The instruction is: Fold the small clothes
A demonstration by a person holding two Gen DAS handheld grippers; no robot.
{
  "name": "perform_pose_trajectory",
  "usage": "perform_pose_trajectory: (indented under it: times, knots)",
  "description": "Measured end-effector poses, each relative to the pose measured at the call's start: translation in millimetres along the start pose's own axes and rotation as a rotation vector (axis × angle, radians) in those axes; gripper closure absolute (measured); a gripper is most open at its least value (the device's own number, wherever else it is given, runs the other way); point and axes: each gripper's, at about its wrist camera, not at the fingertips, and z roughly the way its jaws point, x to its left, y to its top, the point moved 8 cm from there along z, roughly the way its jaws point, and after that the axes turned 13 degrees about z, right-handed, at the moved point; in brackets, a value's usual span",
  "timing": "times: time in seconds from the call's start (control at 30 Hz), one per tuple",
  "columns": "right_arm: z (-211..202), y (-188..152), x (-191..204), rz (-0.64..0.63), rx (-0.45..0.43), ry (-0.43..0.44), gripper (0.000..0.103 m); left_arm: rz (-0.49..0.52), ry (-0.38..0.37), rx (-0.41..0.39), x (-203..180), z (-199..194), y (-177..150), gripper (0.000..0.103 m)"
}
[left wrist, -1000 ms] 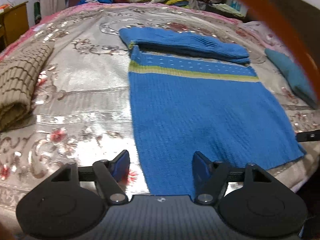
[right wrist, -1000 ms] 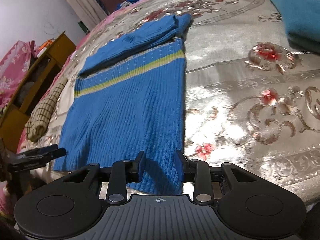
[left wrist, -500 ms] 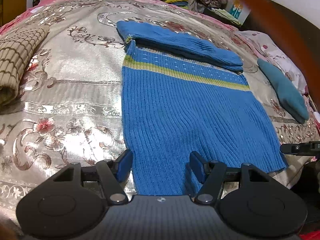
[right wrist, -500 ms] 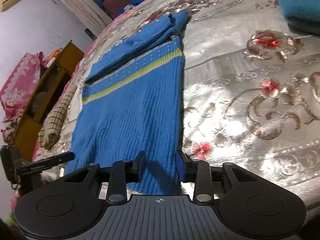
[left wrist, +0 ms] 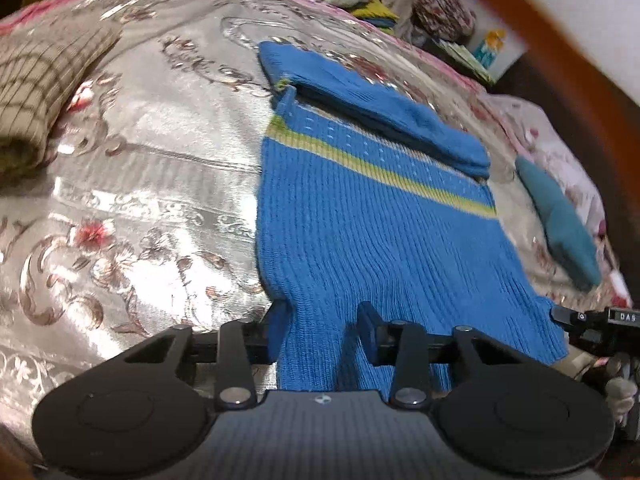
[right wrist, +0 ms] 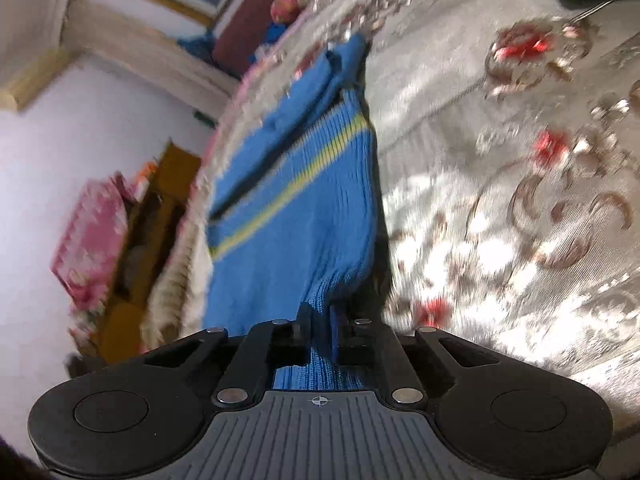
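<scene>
Blue knit sweater [left wrist: 372, 236]: lies flat on the bed [left wrist: 160, 168], centre of the left-wrist frame, yellow-green stripe across its upper part, folded portion at top.

Left hand-held gripper [left wrist: 324, 332]: bottom centre, jaws closing with the sweater's near hem between them, the fabric bunching there.

Right hand-held gripper [right wrist: 320, 328]: bottom centre of its blurred frame, jaws closing, clamped on the hem's other corner.

Checked cloth [left wrist: 44, 80]: upper left, folded.

Teal cloth [left wrist: 560, 220]: right edge.

Left hand-held gripper [left wrist: 324, 334] jaws closing around blue sweater [left wrist: 372, 232] hem.
</scene>
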Motion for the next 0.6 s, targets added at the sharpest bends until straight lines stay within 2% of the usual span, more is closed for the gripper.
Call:
perform_pose_trajectory:
  times: [0.2, 0.43, 0.5, 0.6]
  knots:
    - [-18.6, 25.5, -12.7, 0.041, -0.093, -0.023, 0.1, -0.036, 0.033, 0.014, 5.7, -3.0, -4.7, 0.06]
    - [-10.3, 17.0, -15.2, -0.009, -0.06, -0.106, 0.094, 0.005, 0.095, 0.024, 2.3, -3.2, -5.4, 0.055]
    - [-10.6, 13.1, -13.7, -0.003, -0.032, -0.085, 0.093, 0.031, 0.117, 0.025, -0.5, -4.6, -5.2, 0.046]
    - [-10.0, 8.2, -14.6, -0.017, -0.014, -0.101, 0.086, 0.028, 0.138, 0.015, 2.2, -7.3, -4.6, 0.04]
